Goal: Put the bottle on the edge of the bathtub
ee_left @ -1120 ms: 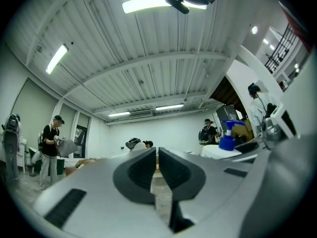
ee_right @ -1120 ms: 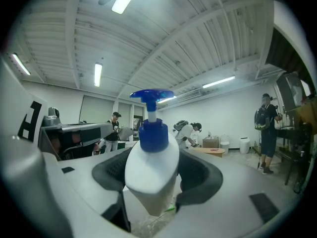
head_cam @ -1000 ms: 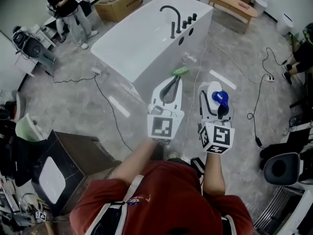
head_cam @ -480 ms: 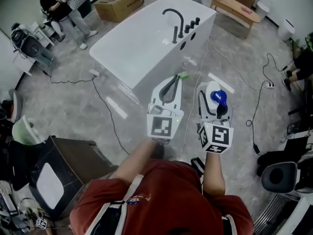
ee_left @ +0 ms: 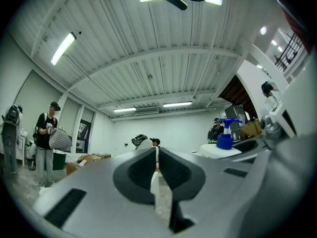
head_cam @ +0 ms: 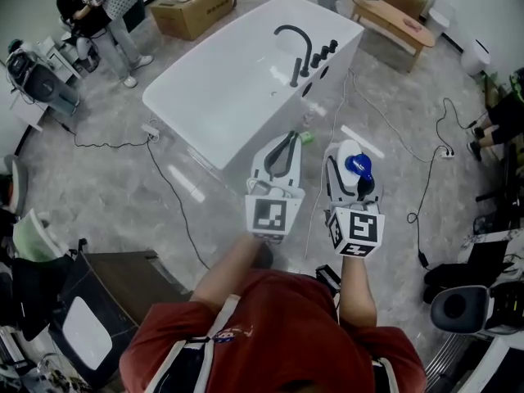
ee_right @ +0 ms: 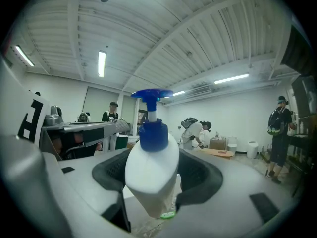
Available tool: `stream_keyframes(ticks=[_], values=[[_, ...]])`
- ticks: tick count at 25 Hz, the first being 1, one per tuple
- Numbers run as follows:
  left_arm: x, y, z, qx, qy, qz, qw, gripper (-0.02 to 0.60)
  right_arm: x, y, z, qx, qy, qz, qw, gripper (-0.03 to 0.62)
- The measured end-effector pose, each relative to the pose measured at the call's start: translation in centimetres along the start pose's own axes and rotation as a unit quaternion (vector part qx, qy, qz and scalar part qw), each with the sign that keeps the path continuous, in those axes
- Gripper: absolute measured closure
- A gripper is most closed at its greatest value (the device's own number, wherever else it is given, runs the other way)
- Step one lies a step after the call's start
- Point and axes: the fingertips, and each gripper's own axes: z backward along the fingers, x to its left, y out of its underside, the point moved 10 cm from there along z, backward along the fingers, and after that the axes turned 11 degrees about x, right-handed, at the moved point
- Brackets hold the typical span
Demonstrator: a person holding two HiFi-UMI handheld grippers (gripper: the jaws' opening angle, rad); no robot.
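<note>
One white freestanding bathtub (head_cam: 264, 121), upper centre, has drawn nearer to us. At centre, our one left gripper (head_cam: 288, 138) sits closed and empty. Just right, our right gripper (head_cam: 348, 151) clamps one white blue-pump bottle (ee_right: 151, 172) over the floor, apart from the tub.

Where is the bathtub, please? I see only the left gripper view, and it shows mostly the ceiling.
Observer: In the head view, the bathtub stands on the floor ahead of the left tongs.
Operator: Is the bottle held well?
Observer: The right gripper view shows the right tongs shut on the white bottle, with the pads pressing its sides.
Operator: What stands on the rim?
Observer: A black faucet and black knobs, on the long side beside the tongs.
</note>
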Motion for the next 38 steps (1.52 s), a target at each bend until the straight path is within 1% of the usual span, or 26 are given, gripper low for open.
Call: stream_keyframes(ticks=[2, 5, 9, 11, 13, 15, 19, 22, 26, 29, 33, 38], values=[[1.7, 0.3, -1.0, 0.002, 0.002, -0.006, 1.0, 0.554, 0.7, -0.6, -1.9, 0.002, -0.002, 0.001, 1.0, 0.313], [4.4, 0.4, -2.3, -0.001, -0.004, 0.007, 1.0, 0.554, 2.0, -1.8, -4.8, 0.001, -0.005, 0.003, 1.0, 0.313], [7.9, 1.0, -3.7, -0.001, -0.01, 0.001, 1.0, 0.554, 3.9, -2.9, -8.3, 0.003, -0.014, 0.011, 1.0, 0.313], [9.4, 1.0, -4.2, -0.001, -0.015, 0.011, 0.9998, 0.554, 4.7, -3.4, -9.9, 0.004, -0.019, 0.015, 1.0, 0.313], [10.7, 1.2, -4.6, 0.002, -0.019, 0.017, 0.9997, 0.554, 5.4, -3.7, -11.2, 0.005, -0.022, 0.016, 1.0, 0.313], [11.9, 1.4, -4.9, 0.001, -0.019, 0.003, 0.9998, 0.554, 6.2, -3.9, -12.3, 0.003, -0.027, 0.014, 1.0, 0.313], [13.5, 1.6, -5.6, 0.003, -0.032, 0.021, 0.9993, 0.554, 7.1, -4.3, -14.5, 0.003, -0.038, 0.017, 0.999, 0.313], [14.6, 2.3, -6.5, 0.005, -0.038, 0.007, 0.9992, 0.554, 7.5, -4.3, -16.3, 0.009, -0.047, 0.019, 0.999, 0.313], [15.2, 2.3, -8.0, 0.014, -0.047, 0.009, 0.9988, 0.554, 7.0, -4.5, -18.7, 0.005, -0.058, 0.02, 0.998, 0.314], [15.3, 2.2, -9.7, 0.009, -0.054, 0.012, 0.9984, 0.554, 6.2, -4.8, -20.8, -0.001, -0.069, 0.014, 0.998, 0.313], [15.5, 2.2, -12.8, 0.014, -0.067, 0.02, 0.9975, 0.554, 4.4, -5.3, -23.7, -0.003, -0.082, 0.009, 0.997, 0.314], [15.7, 1.7, -17.0, 0.012, -0.086, 0.019, 0.9961, 0.554, 1.5, -6.4, -27.4, -0.006, -0.096, 0.011, 0.995, 0.315]])
